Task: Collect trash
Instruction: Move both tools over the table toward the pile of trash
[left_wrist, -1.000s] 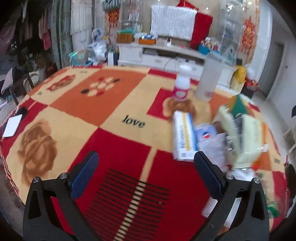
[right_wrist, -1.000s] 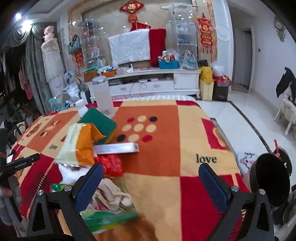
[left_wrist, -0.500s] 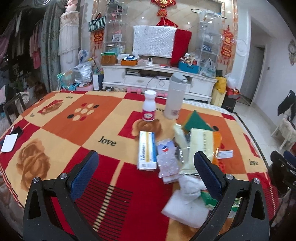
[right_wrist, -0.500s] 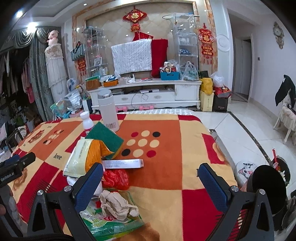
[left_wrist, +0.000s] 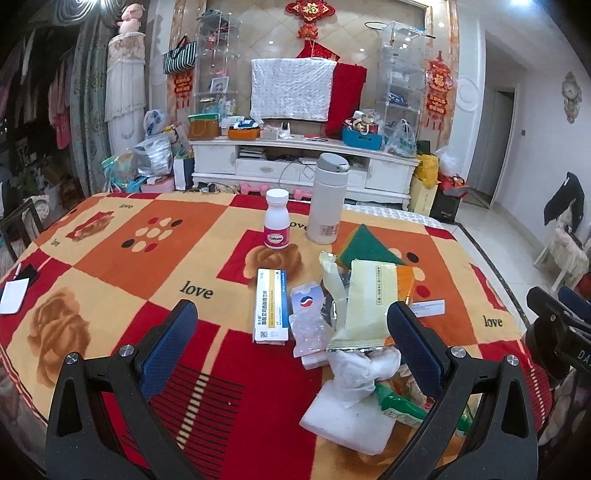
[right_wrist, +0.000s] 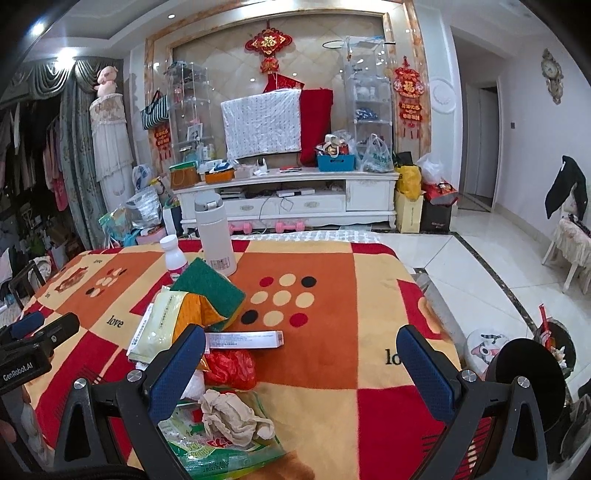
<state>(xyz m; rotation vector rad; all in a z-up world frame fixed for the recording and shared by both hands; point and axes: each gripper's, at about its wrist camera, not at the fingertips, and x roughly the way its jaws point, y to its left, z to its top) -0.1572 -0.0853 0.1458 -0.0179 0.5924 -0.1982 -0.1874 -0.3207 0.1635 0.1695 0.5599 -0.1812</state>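
A heap of trash lies on the blanket-covered table (left_wrist: 122, 266). In the left wrist view it holds a crumpled white tissue (left_wrist: 356, 371), a yellow wrapper (left_wrist: 369, 302), a blister pack (left_wrist: 308, 319) and a medicine box (left_wrist: 272, 304). In the right wrist view I see a crumpled brown tissue (right_wrist: 232, 415) on a green wrapper (right_wrist: 221, 448), a red bag (right_wrist: 231, 367) and a long white box (right_wrist: 243, 339). My left gripper (left_wrist: 291, 345) is open above the table's near edge. My right gripper (right_wrist: 301, 373) is open and empty above the table.
A white thermos (left_wrist: 327, 199) and a pill bottle (left_wrist: 277, 224) stand at the far side, with a green sponge (left_wrist: 365, 251) near them. A black bin (right_wrist: 524, 373) stands on the floor right of the table. A phone and notepad (left_wrist: 14, 291) lie at the left edge.
The left gripper has pulled back and swung right, so the whole trash heap now shows. The right gripper has drawn back a little. Both stay open.
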